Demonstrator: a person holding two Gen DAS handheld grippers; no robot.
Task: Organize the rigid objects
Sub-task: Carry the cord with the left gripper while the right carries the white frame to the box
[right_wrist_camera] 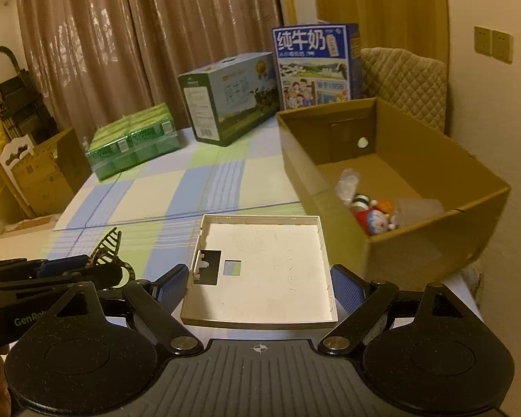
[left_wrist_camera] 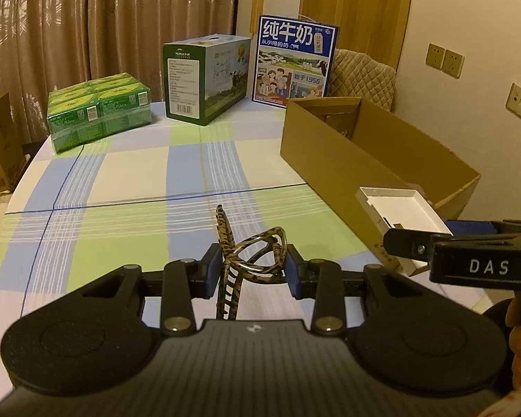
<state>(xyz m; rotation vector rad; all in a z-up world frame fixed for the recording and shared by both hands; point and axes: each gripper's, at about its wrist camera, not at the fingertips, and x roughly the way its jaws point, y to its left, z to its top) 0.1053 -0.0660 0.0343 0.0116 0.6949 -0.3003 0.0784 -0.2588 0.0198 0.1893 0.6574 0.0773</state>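
My left gripper [left_wrist_camera: 253,272] is shut on a leopard-print hair claw clip [left_wrist_camera: 251,255], held just above the checked tablecloth; the clip also shows in the right wrist view [right_wrist_camera: 106,248]. My right gripper [right_wrist_camera: 258,286] is shut on a shallow white square plastic tray [right_wrist_camera: 264,271], its blue pads [right_wrist_camera: 345,290] pressed on both sides; the tray shows in the left wrist view [left_wrist_camera: 403,210] next to the box. An open cardboard box [right_wrist_camera: 333,187] stands to the right, holding a small Doraemon toy [right_wrist_camera: 378,219], a crumpled plastic bag and other small items.
At the table's far side stand a green shrink-wrapped drink pack [left_wrist_camera: 99,113], a green-white milk carton box [left_wrist_camera: 206,80] and a blue milk box [left_wrist_camera: 293,60]. A quilted chair [right_wrist_camera: 406,83] is behind the cardboard box. More cartons sit on the floor at left [right_wrist_camera: 41,173].
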